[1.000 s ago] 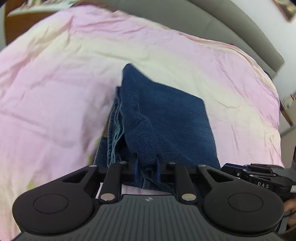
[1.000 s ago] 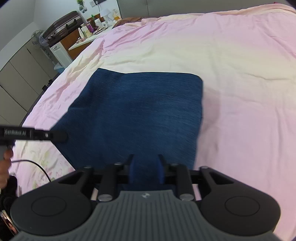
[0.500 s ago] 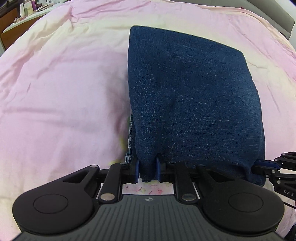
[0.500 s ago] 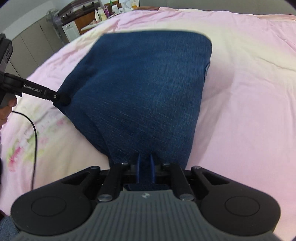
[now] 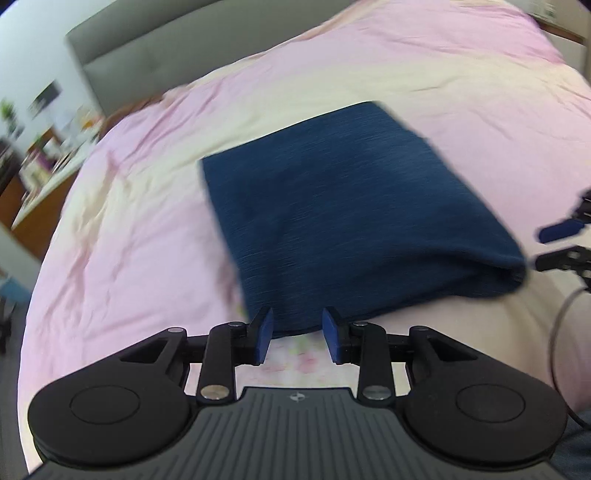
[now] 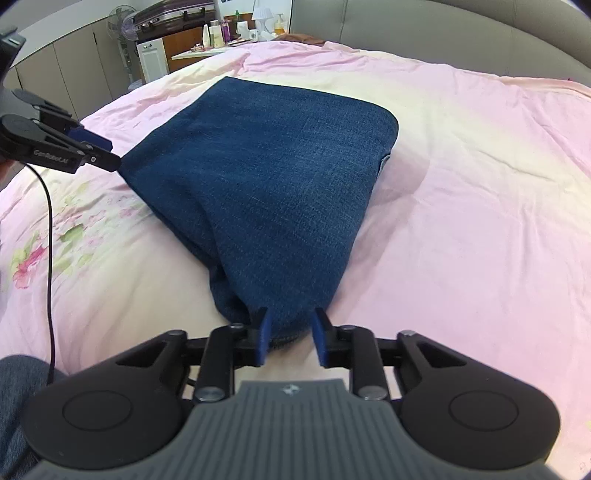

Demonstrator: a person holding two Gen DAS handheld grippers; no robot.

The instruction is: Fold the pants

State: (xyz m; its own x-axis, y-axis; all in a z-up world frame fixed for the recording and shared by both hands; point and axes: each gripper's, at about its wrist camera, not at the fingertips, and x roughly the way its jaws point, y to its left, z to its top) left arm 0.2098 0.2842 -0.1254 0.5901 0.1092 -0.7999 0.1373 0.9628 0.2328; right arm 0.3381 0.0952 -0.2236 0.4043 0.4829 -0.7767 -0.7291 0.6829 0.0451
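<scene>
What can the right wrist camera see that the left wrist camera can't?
Only the right wrist view shows a fan, bottles on a counter, sharp pink flowers on the bedspread and the left gripper from the side.

Only the left wrist view shows the right gripper from the side.

Both show the folded jeans lying flat, with both grippers open.

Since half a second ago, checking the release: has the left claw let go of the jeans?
Yes. The left claw now stands open, pulled back from the jeans, whose near edge lies on the pink bedspread.
</scene>
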